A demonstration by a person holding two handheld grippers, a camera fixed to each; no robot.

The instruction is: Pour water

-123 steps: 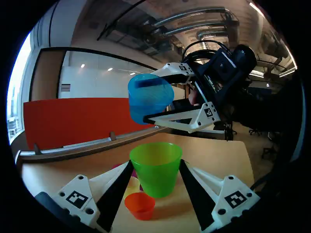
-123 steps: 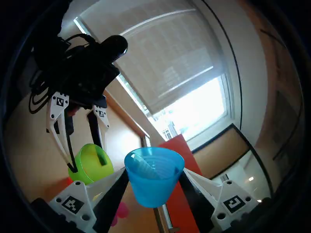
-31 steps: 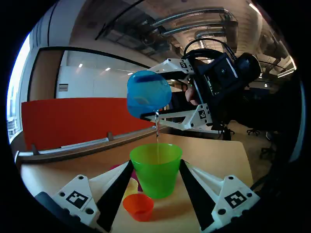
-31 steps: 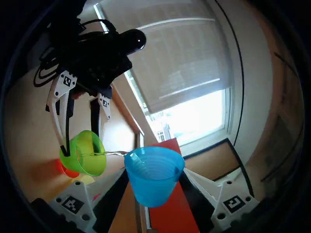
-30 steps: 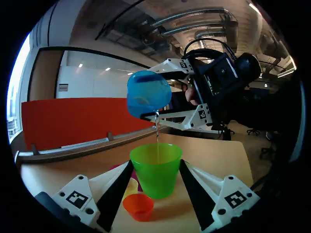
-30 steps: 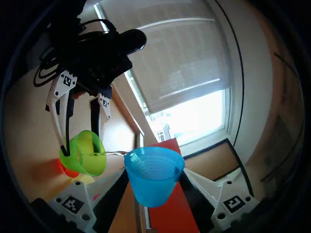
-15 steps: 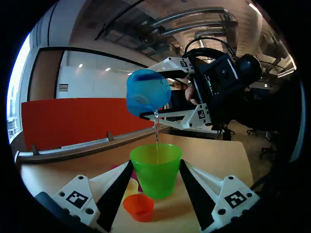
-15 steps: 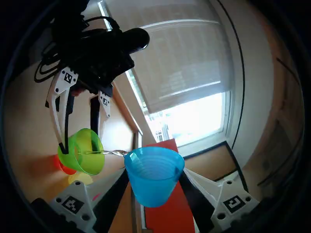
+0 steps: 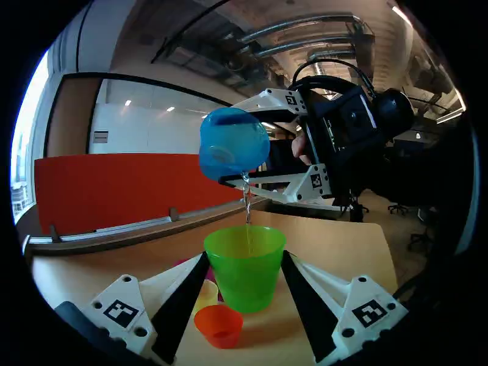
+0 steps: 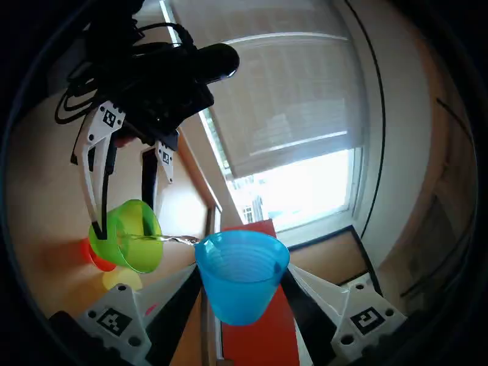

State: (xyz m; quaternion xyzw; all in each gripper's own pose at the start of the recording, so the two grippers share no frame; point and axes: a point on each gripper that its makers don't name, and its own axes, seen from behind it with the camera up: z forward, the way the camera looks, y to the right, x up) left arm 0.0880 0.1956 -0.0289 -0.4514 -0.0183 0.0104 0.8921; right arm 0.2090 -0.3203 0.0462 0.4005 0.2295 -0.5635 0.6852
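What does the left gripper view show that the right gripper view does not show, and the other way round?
Left gripper view: ceiling pipes and strip lights overhead. Right gripper view: a bright window with a blind partly down. Both: the tilted blue cup pouring a thin stream into the green cup, with an orange cup near it.

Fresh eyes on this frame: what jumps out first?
A tilted blue cup, gripped by the right gripper, sits high in the left gripper view, a thin stream of water falling from its rim. Directly below, the left gripper holds an upright bright green cup catching it. A small orange cup stands nearer the camera, lower left.
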